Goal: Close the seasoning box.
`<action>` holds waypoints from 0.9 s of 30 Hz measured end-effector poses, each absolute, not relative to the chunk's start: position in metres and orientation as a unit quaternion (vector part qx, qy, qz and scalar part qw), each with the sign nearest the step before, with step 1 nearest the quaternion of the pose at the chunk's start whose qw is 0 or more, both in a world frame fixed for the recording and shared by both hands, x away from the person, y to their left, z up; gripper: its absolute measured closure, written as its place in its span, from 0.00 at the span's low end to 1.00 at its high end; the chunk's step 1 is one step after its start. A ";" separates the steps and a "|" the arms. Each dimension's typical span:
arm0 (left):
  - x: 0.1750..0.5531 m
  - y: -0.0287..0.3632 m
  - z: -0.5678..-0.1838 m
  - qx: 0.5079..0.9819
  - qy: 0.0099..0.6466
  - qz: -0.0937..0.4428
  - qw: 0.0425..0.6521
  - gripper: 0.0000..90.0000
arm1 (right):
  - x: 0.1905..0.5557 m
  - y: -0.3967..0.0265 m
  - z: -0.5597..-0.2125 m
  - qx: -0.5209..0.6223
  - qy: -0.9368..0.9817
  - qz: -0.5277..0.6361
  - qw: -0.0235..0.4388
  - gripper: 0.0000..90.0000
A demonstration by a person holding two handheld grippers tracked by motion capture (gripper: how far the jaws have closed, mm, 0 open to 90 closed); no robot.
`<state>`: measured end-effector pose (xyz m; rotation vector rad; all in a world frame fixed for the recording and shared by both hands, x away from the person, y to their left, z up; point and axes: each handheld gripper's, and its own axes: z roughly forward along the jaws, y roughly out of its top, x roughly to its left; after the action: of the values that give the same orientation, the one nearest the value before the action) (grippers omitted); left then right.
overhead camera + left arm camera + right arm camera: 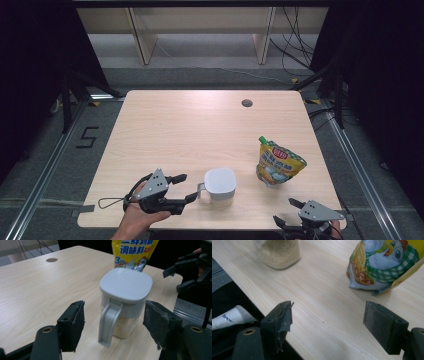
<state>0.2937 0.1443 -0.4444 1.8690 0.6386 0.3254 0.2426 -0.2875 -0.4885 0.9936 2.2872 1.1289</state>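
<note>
Pale wooden counter [200, 130] is carrying a clear grey-lidded jar of grains [220, 184], its handle lying between the left gripper [189, 187]'s wide, untouching jaws. Closer, the jar [125, 302] is standing between them. Right gripper [328, 326] is gaping wide near a yellow seasoning pouch [384, 265].

The left gripper [113, 322] has its black jaws spread wide on either side of a clear jar [123, 302] with a grey lid and handle, seemingly untouched. Behind it stands a yellow pouch [133, 252] on the wooden table [37, 290].
</note>
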 end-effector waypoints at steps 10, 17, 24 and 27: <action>0.288 0.160 -0.474 0.786 0.312 0.128 0.518 0.31 | 0.242 -0.287 -0.488 0.359 0.819 0.403 0.194 0.26; 0.289 0.164 -0.491 0.803 0.321 0.138 0.483 0.31 | 0.243 -0.288 -0.489 0.354 0.821 0.399 0.202 0.26; 0.286 0.166 -0.498 0.813 0.327 0.136 0.461 0.30 | 0.243 -0.287 -0.490 0.355 0.823 0.399 0.195 0.26; 0.287 0.166 -0.498 0.813 0.326 0.129 0.464 0.27 | 0.243 -0.287 -0.490 0.355 0.823 0.396 0.198 0.26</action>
<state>0.2868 0.1663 -0.4982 1.9987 0.8016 0.3177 0.2434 -0.2872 -0.4904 0.9935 2.3028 1.1087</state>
